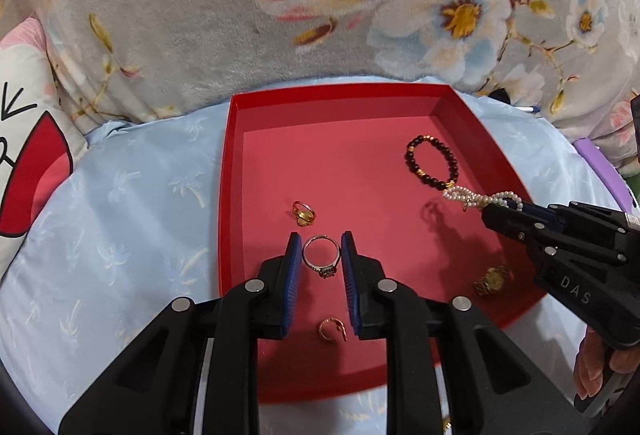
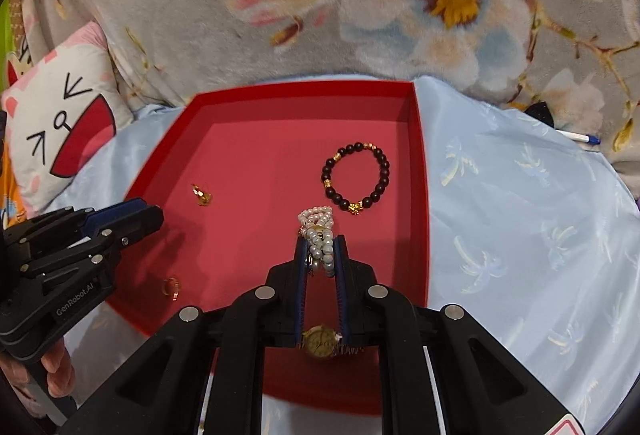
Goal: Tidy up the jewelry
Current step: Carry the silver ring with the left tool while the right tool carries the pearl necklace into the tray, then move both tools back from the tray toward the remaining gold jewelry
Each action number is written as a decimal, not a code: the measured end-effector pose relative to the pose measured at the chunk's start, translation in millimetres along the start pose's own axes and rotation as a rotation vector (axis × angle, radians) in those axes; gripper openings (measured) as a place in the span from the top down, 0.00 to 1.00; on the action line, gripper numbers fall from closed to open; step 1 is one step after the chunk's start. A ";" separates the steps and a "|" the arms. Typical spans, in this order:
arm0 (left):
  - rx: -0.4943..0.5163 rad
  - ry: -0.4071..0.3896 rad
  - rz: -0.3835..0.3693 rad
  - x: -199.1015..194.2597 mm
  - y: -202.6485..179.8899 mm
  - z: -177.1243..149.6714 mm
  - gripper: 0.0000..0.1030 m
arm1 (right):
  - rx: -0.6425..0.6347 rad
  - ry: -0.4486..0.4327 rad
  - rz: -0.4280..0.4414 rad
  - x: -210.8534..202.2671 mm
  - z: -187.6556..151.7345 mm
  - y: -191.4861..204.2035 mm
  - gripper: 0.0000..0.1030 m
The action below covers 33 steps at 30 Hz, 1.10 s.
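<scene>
Over the red tray (image 1: 472, 139), my right claw (image 2: 321, 255) pinches the pearl bracelet (image 2: 318, 235); lower it gently beside the dark bead bracelet (image 2: 356, 177). My left claw (image 1: 321, 247) gapes around the stone ring (image 1: 321, 255); close squarely.

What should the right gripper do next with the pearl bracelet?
Probably lower and release: the right gripper holds the white pearl bracelet above the red tray, beside the dark beaded bracelet.
</scene>
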<state>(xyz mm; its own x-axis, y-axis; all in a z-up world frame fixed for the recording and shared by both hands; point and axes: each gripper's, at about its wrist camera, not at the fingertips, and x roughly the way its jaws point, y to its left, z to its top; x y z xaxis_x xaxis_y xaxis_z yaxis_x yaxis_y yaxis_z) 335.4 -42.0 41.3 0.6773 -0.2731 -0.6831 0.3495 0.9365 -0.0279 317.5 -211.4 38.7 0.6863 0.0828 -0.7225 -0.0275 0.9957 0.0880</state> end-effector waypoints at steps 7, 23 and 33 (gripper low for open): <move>-0.013 -0.006 0.026 15.1 7.2 1.2 0.80 | -0.002 -0.042 -0.025 3.2 -2.2 -1.5 0.79; -0.059 -0.051 0.042 -41.5 24.2 -23.1 0.68 | 0.022 -0.061 0.037 -59.6 -36.9 -2.3 0.77; -0.055 0.013 0.016 -74.4 16.8 -86.8 0.67 | -0.032 -0.039 0.044 -101.5 -103.2 21.2 0.71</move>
<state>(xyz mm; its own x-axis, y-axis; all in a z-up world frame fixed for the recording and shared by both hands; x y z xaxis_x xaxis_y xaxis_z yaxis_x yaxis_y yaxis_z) 234.8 13.1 28.3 0.6737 -0.2552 -0.6935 0.3019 0.9516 -0.0569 172.2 -194.5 43.1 0.7117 0.1255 -0.6912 -0.0813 0.9920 0.0964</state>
